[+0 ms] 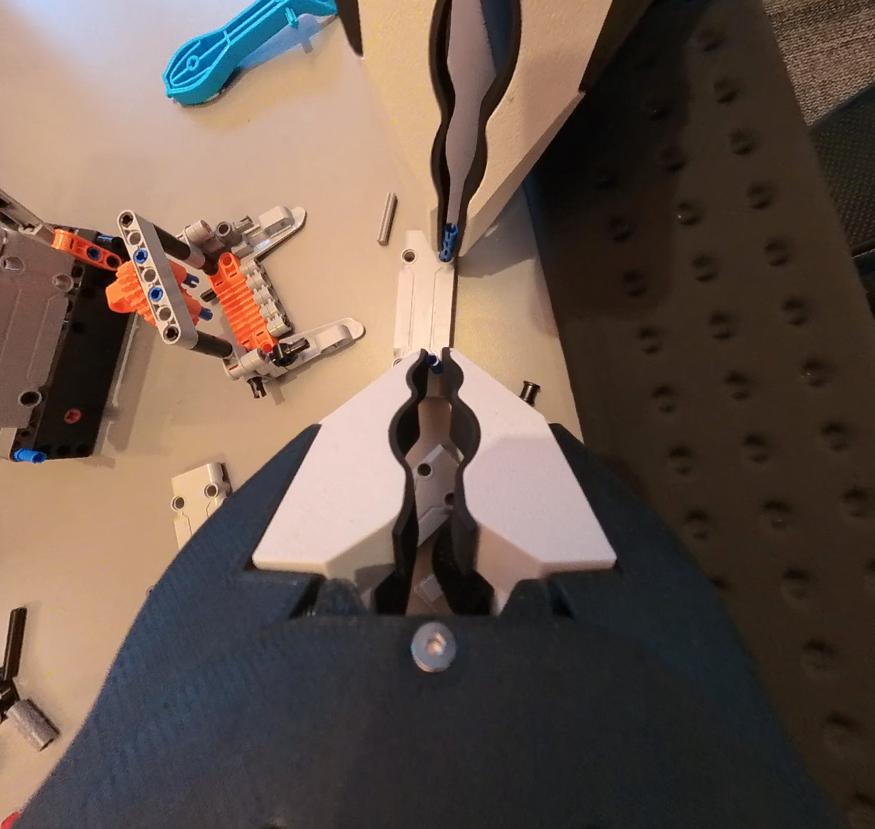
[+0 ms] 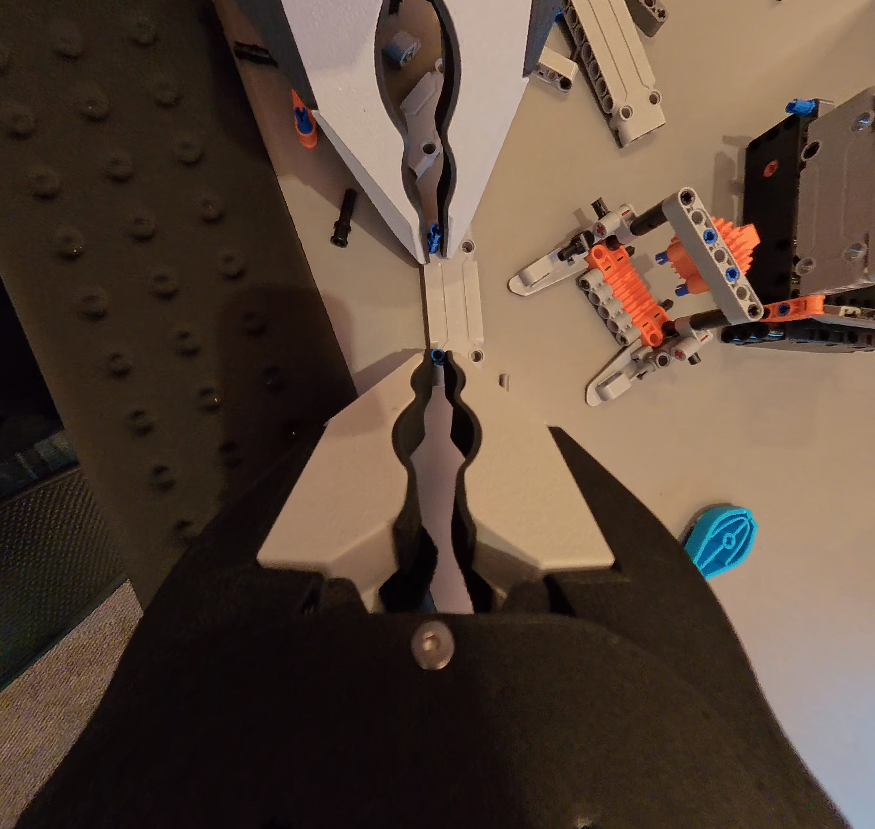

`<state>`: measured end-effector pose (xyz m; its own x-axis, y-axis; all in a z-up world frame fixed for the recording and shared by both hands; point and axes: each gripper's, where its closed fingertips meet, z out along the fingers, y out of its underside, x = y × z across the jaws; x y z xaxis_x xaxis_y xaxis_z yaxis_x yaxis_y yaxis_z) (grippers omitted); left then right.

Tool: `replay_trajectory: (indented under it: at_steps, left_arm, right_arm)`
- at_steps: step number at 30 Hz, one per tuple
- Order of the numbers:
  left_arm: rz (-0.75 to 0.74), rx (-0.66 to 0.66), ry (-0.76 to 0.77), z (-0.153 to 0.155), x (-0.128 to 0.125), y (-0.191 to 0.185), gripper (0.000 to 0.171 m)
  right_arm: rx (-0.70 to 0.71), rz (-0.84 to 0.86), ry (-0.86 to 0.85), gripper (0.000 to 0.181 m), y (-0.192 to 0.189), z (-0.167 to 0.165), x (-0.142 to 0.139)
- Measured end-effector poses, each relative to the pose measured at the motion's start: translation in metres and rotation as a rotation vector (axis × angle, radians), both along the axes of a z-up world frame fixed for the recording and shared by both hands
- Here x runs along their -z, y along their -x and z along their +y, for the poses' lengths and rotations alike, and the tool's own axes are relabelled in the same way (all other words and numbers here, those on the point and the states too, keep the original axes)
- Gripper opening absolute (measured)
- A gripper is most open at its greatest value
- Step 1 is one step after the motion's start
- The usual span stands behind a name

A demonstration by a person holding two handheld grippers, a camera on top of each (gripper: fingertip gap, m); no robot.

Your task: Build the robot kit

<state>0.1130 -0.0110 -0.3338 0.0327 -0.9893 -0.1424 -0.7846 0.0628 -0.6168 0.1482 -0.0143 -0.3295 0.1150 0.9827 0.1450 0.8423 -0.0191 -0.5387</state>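
Observation:
A flat grey panel [image 1: 424, 304] [image 2: 454, 304] lies at the table's edge between my two grippers, which face each other. My left gripper [image 1: 433, 362] is shut on a small blue pin [image 1: 434, 362] at the panel's near corner. The right wrist view shows this same pin [image 2: 432, 237] pinched between the left fingers. My right gripper [image 2: 438, 357] is shut on another blue pin [image 2: 437, 355] at the panel's opposite end. The left wrist view shows that pin [image 1: 449, 240] upright in the right fingertips, its lower end at the panel.
An orange and grey beam assembly [image 1: 199, 295] [image 2: 663, 285] joins a black and grey block [image 1: 42, 333] [image 2: 814, 238]. A turquoise tool [image 1: 236, 44] [image 2: 719, 539], a loose grey axle [image 1: 387, 218], a black pin [image 1: 529, 390] [image 2: 344, 219] and a grey panel [image 2: 611, 49] lie about. A dark studded surface [image 1: 710, 333] [image 2: 142, 238] borders the table. The tips of one gripper are about 4 centimetres away from the tips of the other. From the right gripper's tips to the loose grey axle [image 1: 387, 218] is close to 4 centimetres.

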Motion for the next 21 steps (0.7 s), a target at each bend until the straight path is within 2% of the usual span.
replay_trajectory:
  at_steps: [7,10,11,14,18,21]
  left_arm:
    - [-0.001,-0.003,0.001,0.001,0.0,-0.001,0.003]
    - [-0.002,-0.002,-0.003,0.001,0.0,0.0,0.003]
    - [-0.003,-0.003,-0.003,0.001,0.0,0.0,0.003]
    - [-0.007,-0.002,0.01,0.0,-0.001,0.0,0.004]
    - [-0.016,0.006,0.038,-0.002,-0.001,0.001,0.008]
    - [-0.008,-0.006,0.034,0.0,-0.001,0.003,0.003]
  right_arm:
    - [-0.001,-0.048,0.131,0.003,-0.001,-0.001,0.004]
    - [0.021,-0.011,0.162,0.004,0.0,0.0,0.003]
    - [0.029,0.009,0.163,0.009,0.0,-0.001,0.001]
    - [0.044,0.061,0.132,0.007,0.001,0.0,-0.01]
    - [0.048,0.027,0.097,0.006,0.005,0.001,-0.005]
    - [0.061,0.033,0.077,0.009,0.007,0.006,-0.005]
